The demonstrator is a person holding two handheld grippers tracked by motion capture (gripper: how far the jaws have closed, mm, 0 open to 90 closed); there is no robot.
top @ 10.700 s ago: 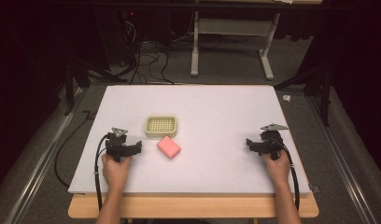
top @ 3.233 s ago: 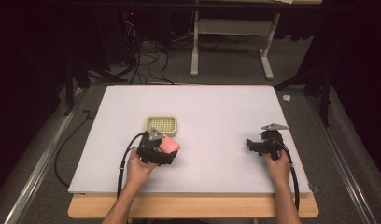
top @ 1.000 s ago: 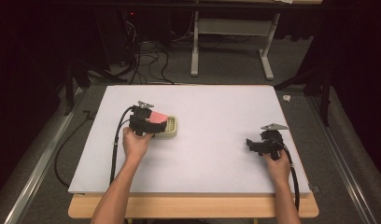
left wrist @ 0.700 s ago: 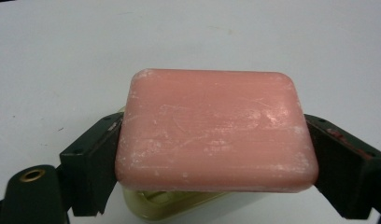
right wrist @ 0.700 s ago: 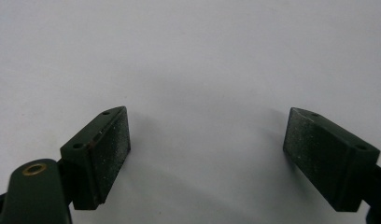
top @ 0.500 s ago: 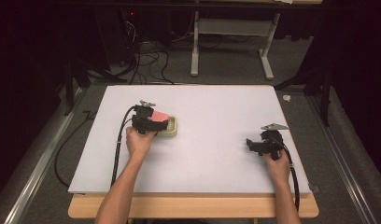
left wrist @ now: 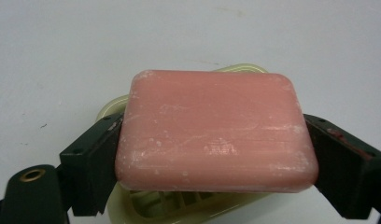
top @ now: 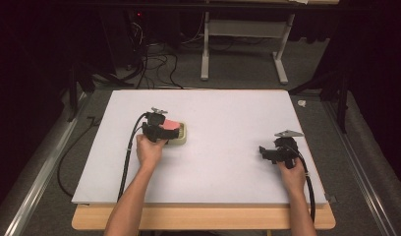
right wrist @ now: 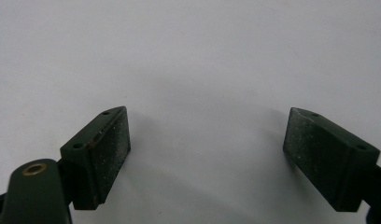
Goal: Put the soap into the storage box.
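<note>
A person's left arm reaches forward over the white desk [top: 228, 162], the left hand-held gripper [top: 161, 131] clamping a pink bar of soap [left wrist: 216, 130] by its 2 short ends directly above a pale yellow soap dish [left wrist: 188, 207]. The right hand-held gripper [top: 272, 153] rests near the desk's right edge, jaws spread wide and empty.

Bright white table [top: 228, 162], dark surroundings, soft shadows, blurred close-up foregrounds, slight grain
</note>
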